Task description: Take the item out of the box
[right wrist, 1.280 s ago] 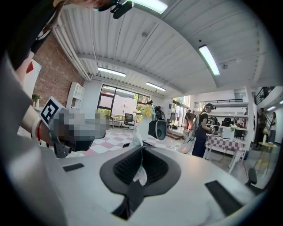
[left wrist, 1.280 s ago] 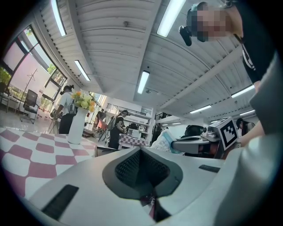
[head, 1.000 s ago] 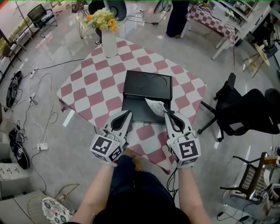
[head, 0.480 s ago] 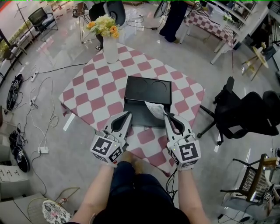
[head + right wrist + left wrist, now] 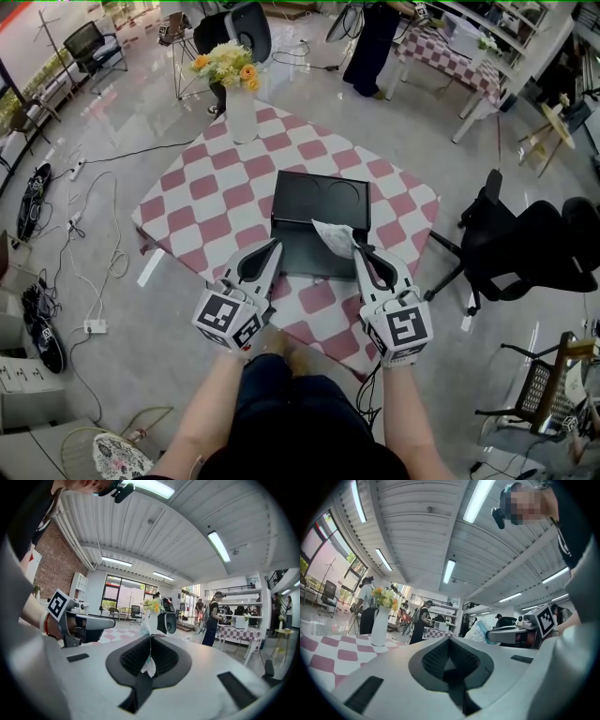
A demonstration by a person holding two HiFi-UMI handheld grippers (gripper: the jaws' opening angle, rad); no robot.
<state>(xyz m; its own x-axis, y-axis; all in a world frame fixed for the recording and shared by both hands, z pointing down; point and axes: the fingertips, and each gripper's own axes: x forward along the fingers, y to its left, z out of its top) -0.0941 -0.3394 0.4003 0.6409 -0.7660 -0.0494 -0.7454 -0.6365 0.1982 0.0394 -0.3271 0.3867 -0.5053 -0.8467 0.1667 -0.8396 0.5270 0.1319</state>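
Observation:
An open black box [image 5: 305,253] lies on the pink-and-white checked table [image 5: 211,202]. My right gripper [image 5: 356,247] is shut on a corner of a crumpled white packet [image 5: 333,234], which hangs above the box's near right part. In the right gripper view the packet's edge [image 5: 149,663] is pinched between the dark pads. My left gripper [image 5: 277,244] hovers over the box's near left edge, shut, with nothing in it. The left gripper view shows the right gripper [image 5: 520,632] holding the packet [image 5: 480,631].
A white vase of yellow and orange flowers [image 5: 239,98] stands at the table's far corner. A black office chair [image 5: 525,244] is to the right of the table. Cables and a power strip [image 5: 94,325] lie on the floor at left. People stand in the background.
Both grippers have risen a little, and the right one still holds the packet above the box. Neither gripper's jaws have changed.

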